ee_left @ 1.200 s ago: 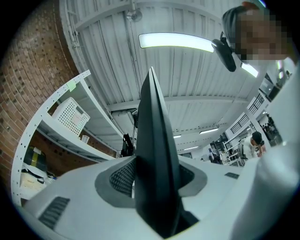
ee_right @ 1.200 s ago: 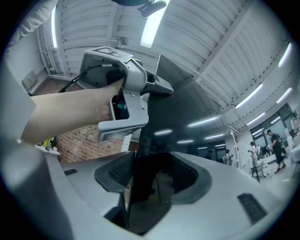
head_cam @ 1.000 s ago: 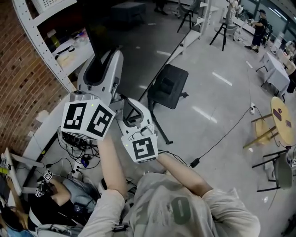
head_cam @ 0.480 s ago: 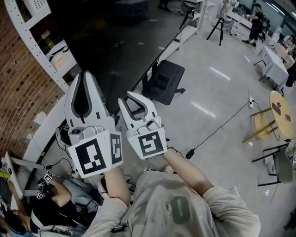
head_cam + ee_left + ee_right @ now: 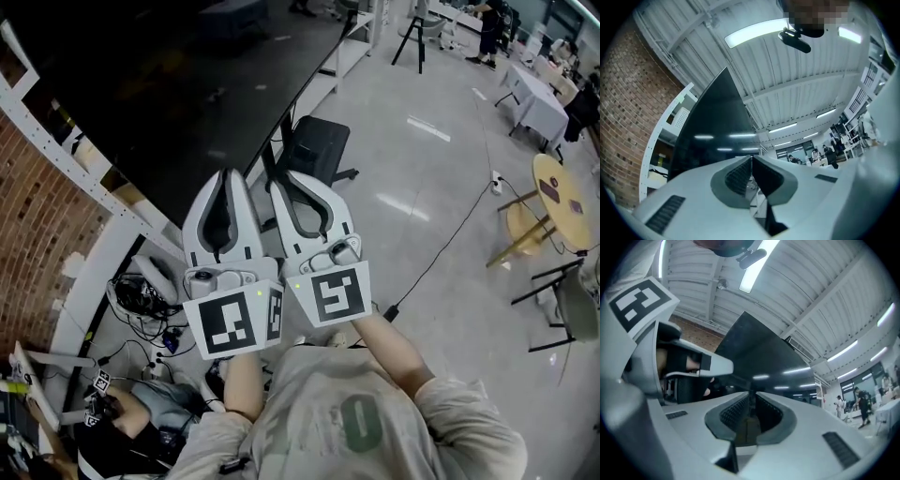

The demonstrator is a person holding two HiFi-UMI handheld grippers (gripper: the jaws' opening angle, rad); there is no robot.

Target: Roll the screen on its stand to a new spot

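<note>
Head view: left gripper (image 5: 225, 176) clenched on nothing; right gripper (image 5: 284, 180) jaws closing, nothing between them; both near the screen (image 5: 159, 84).

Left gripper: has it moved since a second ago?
Yes. In the head view the left gripper has swung right, away from the brick wall, to the screen at its lower edge, jaws shut.

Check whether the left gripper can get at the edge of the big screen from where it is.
Likely yes. The screen stands right ahead of the left gripper, with nothing between them. Its jaws are shut, though, and would have to open to take the edge.
</note>
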